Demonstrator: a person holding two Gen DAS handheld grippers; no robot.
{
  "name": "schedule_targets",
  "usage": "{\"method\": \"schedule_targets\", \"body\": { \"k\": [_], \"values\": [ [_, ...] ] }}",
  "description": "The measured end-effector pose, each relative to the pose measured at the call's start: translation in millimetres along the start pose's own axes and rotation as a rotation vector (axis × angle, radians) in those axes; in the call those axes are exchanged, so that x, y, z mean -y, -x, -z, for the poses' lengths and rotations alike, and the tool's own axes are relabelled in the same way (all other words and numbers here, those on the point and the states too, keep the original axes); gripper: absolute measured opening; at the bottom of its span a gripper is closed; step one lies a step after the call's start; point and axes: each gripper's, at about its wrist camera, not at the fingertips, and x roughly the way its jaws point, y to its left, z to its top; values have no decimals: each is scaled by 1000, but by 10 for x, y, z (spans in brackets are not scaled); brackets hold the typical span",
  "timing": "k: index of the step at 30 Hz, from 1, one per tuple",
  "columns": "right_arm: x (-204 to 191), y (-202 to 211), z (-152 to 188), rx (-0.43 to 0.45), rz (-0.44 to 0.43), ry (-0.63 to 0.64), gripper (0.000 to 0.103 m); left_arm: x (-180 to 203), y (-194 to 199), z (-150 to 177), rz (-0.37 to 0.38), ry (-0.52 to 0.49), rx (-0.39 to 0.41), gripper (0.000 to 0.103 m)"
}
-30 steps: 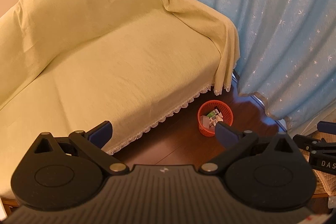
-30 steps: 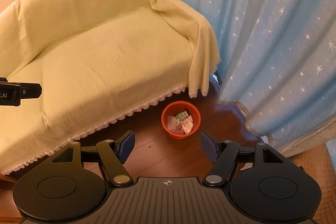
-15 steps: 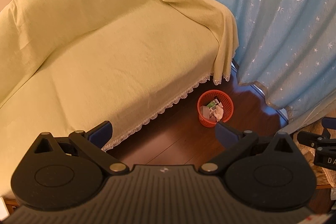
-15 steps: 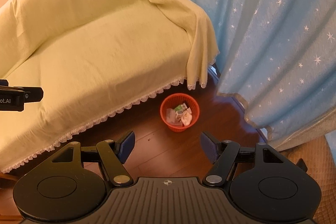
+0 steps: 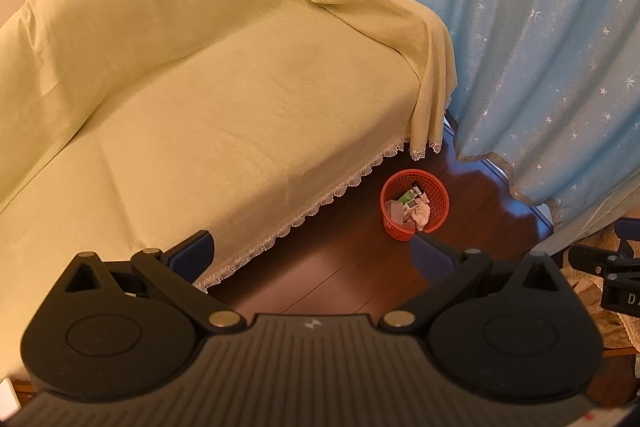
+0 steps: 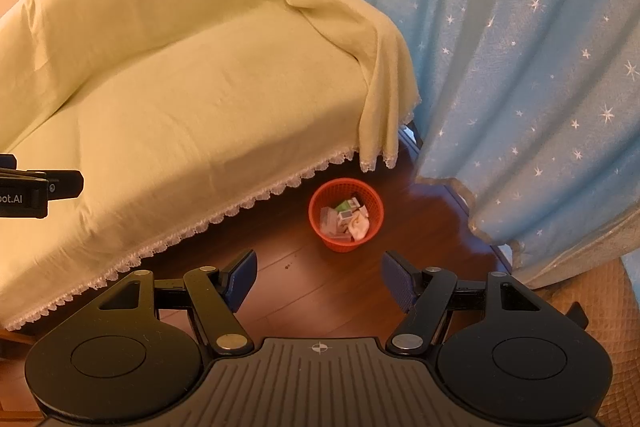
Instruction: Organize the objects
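Note:
A small orange mesh basket (image 5: 414,205) stands on the dark wood floor by the sofa's front right corner; it also shows in the right wrist view (image 6: 346,214). It holds small boxes and a crumpled pale cloth (image 6: 359,225). My left gripper (image 5: 312,251) is open and empty, high above the floor and the sofa edge. My right gripper (image 6: 319,281) is open and empty, high above the floor short of the basket. Part of the right gripper shows at the left wrist view's right edge (image 5: 608,275), and part of the left gripper at the right wrist view's left edge (image 6: 36,189).
A sofa under a pale yellow-green cover (image 5: 224,75) with a lace hem fills the left and middle. Blue star-patterned curtains (image 5: 540,39) hang on the right down to the floor. A tan quilted surface (image 6: 592,307) lies at the lower right.
Both cameras have drawn back and up a little, so the basket sits higher and smaller in both views. Both grippers stay open and empty.

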Motion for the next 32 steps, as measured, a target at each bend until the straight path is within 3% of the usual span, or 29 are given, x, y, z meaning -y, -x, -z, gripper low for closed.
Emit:
{"method": "schedule_targets", "body": {
  "k": [32],
  "values": [
    [-43, 2, 5, 0, 2, -6, 66, 11, 38, 11, -1, -10, 13, 102]
  ]
}}
